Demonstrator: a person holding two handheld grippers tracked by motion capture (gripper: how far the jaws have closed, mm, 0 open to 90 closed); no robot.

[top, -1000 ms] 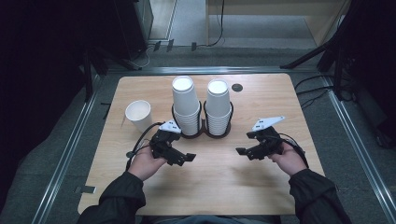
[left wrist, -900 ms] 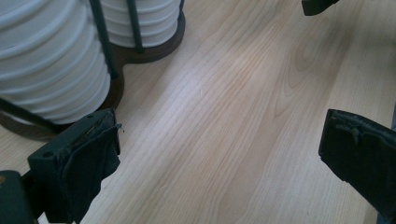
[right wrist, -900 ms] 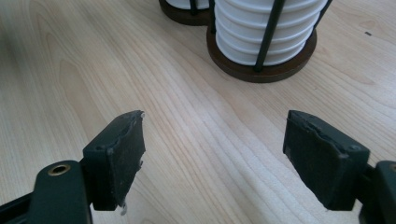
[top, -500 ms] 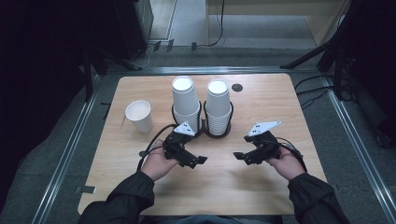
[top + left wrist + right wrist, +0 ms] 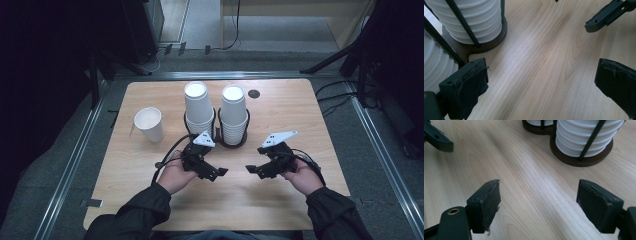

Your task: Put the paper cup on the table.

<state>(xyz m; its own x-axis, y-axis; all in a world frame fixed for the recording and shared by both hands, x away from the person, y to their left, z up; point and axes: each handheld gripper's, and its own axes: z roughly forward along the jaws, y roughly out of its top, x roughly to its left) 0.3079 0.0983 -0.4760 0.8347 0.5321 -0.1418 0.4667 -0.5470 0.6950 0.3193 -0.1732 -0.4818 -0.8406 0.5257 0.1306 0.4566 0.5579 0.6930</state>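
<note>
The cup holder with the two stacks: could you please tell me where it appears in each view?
High view: the cup holder stands mid-table, slightly toward the far edge.
Left gripper view: upper left corner, dark base and black rods.
Right gripper view: top right, dark round base.
Shared landmark: the ribbed white cup stacks standing in it.

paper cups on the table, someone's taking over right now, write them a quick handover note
Left tongs: open, empty, low over the wooden table, near the holder.
Right tongs: jaws just opening, nothing between them.
Two stacks of white paper cups stand in the dark twin-ring holder.
One single white paper cup stands apart, at the left.
Done: one cup out, it seems. Left: the stacks.
</note>
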